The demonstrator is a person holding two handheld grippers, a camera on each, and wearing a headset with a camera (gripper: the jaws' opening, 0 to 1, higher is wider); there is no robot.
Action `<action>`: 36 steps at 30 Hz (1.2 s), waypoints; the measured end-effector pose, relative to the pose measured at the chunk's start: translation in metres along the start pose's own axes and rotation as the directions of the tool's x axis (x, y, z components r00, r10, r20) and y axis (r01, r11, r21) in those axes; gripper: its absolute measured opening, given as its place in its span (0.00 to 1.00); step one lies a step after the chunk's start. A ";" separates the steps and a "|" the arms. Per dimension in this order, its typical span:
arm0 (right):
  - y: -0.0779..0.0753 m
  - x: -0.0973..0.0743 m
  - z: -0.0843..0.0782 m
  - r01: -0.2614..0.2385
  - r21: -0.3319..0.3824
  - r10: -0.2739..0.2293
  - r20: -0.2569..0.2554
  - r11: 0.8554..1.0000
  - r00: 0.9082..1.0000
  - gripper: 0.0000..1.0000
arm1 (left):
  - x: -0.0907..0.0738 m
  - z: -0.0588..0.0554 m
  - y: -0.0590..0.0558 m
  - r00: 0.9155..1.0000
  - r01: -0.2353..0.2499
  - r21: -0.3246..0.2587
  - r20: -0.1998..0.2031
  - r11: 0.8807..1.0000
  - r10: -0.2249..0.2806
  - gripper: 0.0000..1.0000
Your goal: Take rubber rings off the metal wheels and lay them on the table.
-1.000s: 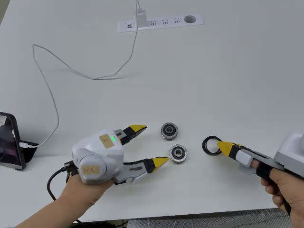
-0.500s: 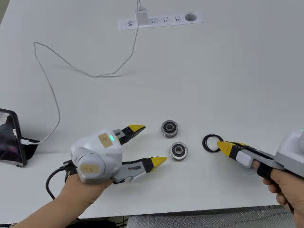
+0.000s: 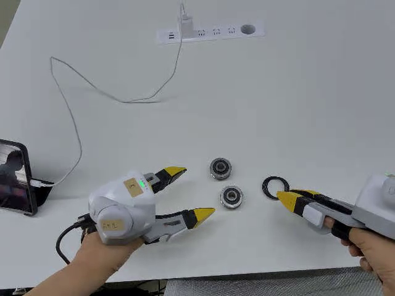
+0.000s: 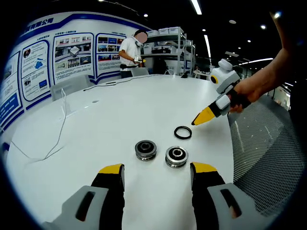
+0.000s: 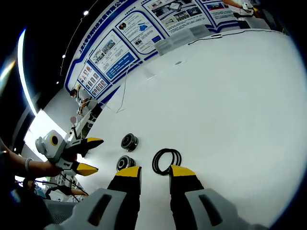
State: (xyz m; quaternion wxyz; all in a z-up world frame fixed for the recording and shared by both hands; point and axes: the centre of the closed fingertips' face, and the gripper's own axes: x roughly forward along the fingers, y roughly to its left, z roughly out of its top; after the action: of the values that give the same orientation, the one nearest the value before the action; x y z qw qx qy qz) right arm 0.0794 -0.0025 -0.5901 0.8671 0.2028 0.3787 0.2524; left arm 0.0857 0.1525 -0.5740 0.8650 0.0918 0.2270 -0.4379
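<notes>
Two small metal wheels lie mid-table, the far wheel (image 3: 220, 168) with a dark rim and the near wheel (image 3: 231, 197) with a shiny one. A black rubber ring (image 3: 275, 187) lies flat to their right. My left gripper (image 3: 189, 192) is open just left of the wheels and holds nothing. Its own view has the far wheel (image 4: 146, 149), the near wheel (image 4: 176, 156) and the ring (image 4: 183, 132) ahead of its jaws. My right gripper (image 3: 296, 197) sits slightly open, a short way to the right of the ring. The ring (image 5: 166, 160) lies just beyond its tips.
A white power strip (image 3: 210, 29) lies at the far edge with a white cable (image 3: 117, 95) trailing to a dark device (image 3: 12, 179) at the left. The table's front edge (image 3: 247, 271) runs close under both hands. Bare table (image 3: 321, 111) spreads right and beyond.
My right gripper has drawn back from the rubber ring, which stays flat on the table. The left gripper has hardly moved.
</notes>
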 end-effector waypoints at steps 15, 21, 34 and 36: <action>0.014 -0.016 -0.014 -0.004 -0.182 -0.005 -0.049 0.983 0.999 0.41 | -0.024 0.003 -0.011 1.000 -0.012 -0.007 0.021 1.000 0.012 0.57; 0.022 -0.023 -0.021 -0.005 -0.259 -0.013 -0.069 0.966 0.998 0.45 | -0.032 0.006 -0.018 0.999 -0.013 -0.009 0.037 1.000 0.013 0.59; 0.028 -0.040 -0.031 0.027 -0.405 -0.057 -0.063 0.914 0.996 0.60 | -0.045 0.004 -0.025 0.999 -0.014 -0.039 0.048 0.999 0.016 0.65; 0.027 -0.041 -0.033 0.029 -0.422 -0.062 -0.063 0.906 0.996 0.63 | -0.046 0.004 -0.026 0.999 -0.009 -0.047 0.048 0.999 0.012 0.65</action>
State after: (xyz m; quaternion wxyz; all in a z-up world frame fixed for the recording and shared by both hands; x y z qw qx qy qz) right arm 0.0223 -0.0002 -0.5733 0.8812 -0.0070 0.3524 0.3150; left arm 0.0423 0.1685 -0.5476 0.8745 0.0620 0.2158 -0.4299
